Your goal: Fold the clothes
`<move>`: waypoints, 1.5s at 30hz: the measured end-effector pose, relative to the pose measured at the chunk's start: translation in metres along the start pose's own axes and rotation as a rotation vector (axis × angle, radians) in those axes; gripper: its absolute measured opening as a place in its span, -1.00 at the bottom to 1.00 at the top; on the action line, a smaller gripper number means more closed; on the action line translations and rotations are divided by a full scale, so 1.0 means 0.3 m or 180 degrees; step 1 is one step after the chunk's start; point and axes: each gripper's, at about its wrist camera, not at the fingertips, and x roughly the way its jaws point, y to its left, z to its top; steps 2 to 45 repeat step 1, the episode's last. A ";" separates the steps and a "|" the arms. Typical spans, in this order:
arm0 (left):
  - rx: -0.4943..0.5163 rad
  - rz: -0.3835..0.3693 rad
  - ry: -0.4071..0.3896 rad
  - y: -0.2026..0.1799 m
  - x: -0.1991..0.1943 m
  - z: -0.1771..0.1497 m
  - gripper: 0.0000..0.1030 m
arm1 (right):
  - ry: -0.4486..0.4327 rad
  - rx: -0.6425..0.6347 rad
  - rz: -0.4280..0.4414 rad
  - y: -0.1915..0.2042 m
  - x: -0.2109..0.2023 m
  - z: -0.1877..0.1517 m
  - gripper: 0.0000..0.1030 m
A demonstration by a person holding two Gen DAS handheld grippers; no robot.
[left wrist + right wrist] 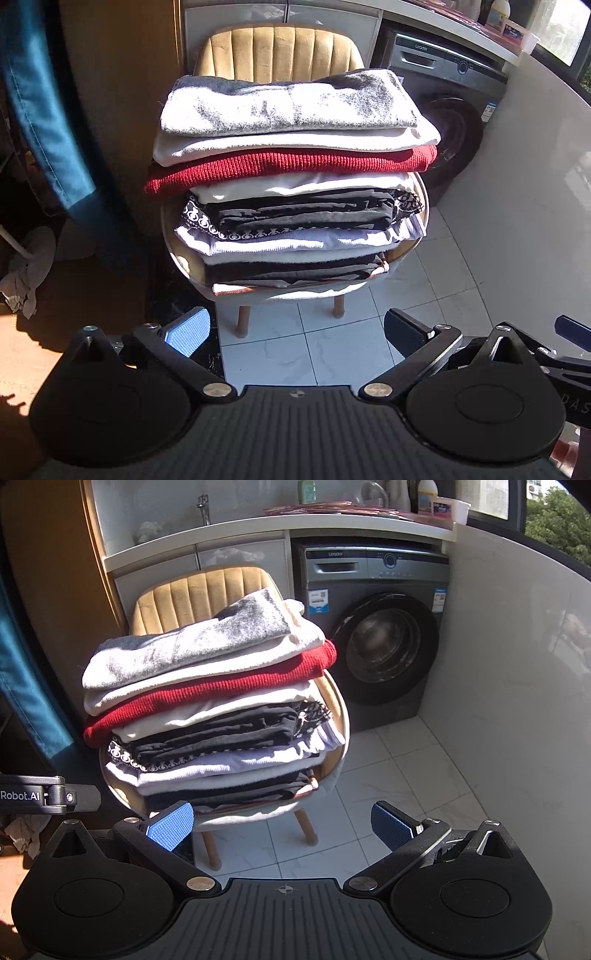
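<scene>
Currently both my left tongs (pixel 295 332) and right tongs (pixel 280 825) stand apart, empty; ahead, the folded stack (pixel 291 177) on the chair (pixel 277 48) leans slightly, so lift the grey top garment (pixel 288 101) evenly.

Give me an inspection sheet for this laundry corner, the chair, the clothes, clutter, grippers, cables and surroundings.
Surface: tan chair on white tile floor.
Job's things: stack of folded clothes on the seat; grey sweater on top, red knit lower down.
Clutter: crumpled cloth on the floor at left.
Grippers: left gripper and right gripper, jaws open, both empty, short of the chair.
Cables: nothing seen.
Surroundings: washing machine, counter with bottles, blue curtain.
</scene>
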 end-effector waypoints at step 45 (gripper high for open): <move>-0.0008 -0.0001 -0.0018 0.001 -0.004 0.000 0.99 | -0.0001 0.0000 0.0003 0.000 0.000 0.000 0.98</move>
